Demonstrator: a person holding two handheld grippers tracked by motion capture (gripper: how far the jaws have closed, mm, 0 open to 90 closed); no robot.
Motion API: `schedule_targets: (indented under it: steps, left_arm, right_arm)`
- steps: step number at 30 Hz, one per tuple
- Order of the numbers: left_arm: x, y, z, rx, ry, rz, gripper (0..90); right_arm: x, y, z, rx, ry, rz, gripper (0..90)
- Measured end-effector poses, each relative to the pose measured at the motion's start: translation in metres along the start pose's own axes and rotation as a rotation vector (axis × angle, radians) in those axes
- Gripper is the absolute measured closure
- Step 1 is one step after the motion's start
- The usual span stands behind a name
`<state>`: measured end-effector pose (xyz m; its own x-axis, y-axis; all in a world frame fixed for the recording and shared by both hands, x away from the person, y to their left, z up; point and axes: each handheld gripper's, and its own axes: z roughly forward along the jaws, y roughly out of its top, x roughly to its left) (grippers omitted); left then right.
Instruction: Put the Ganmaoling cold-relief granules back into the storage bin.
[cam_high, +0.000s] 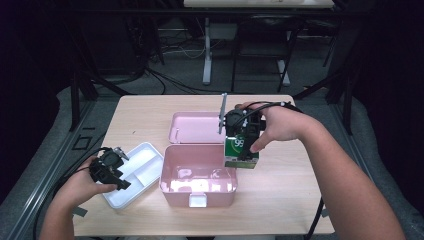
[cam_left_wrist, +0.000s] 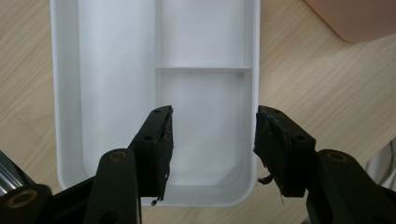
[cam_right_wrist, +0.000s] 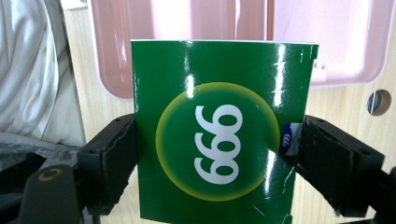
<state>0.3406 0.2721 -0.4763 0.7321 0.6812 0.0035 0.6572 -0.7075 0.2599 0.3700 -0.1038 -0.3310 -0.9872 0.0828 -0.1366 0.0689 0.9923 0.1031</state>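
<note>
A green box (cam_high: 240, 151) printed with white digits in a yellow-green ring stands at the right rim of the open pink case (cam_high: 197, 176); my right gripper (cam_high: 244, 134) is shut on it, jaws pressing its two sides. In the right gripper view the green box (cam_right_wrist: 219, 130) faces the camera, with the pink lid (cam_right_wrist: 233, 42) behind it. My left gripper (cam_high: 114, 172) is open over the near end of the white divided tray (cam_high: 134, 172). In the left gripper view the jaws stand apart above an empty compartment of the tray (cam_left_wrist: 205, 140), left gripper (cam_left_wrist: 214, 147) holding nothing.
The pink case's lid (cam_high: 196, 127) lies flat behind its body. The case's corner (cam_left_wrist: 355, 18) shows beyond the tray. Bare wooden tabletop (cam_high: 285, 200) lies to the right and front. Table legs and cables stand on the floor behind.
</note>
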Motion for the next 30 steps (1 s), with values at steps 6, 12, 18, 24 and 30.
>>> schedule_targets:
  steps: [6,12,18,24,30]
  left_arm:
    - [0.0,0.0,0.0,0.0,-0.001,-0.002,47.0]
    - [0.001,0.0,0.0,0.001,0.0,0.0,47.0]
    - [0.0,0.0,0.0,-0.001,-0.003,0.0,47.0]
    - [0.001,-0.001,0.0,-0.003,-0.004,0.001,47.1]
    - [0.001,0.0,0.0,0.001,-0.003,0.0,47.1]
  right_arm:
    - [0.003,0.017,0.006,0.001,0.015,-0.032,16.3]
    - [0.005,0.032,0.011,-0.002,0.03,-0.045,16.3]
    - [0.008,0.045,0.02,0.014,0.044,-0.055,16.3]
    - [0.009,0.049,0.03,0.012,0.059,-0.055,16.3]
    - [0.009,0.048,0.04,0.011,0.06,-0.046,16.3]
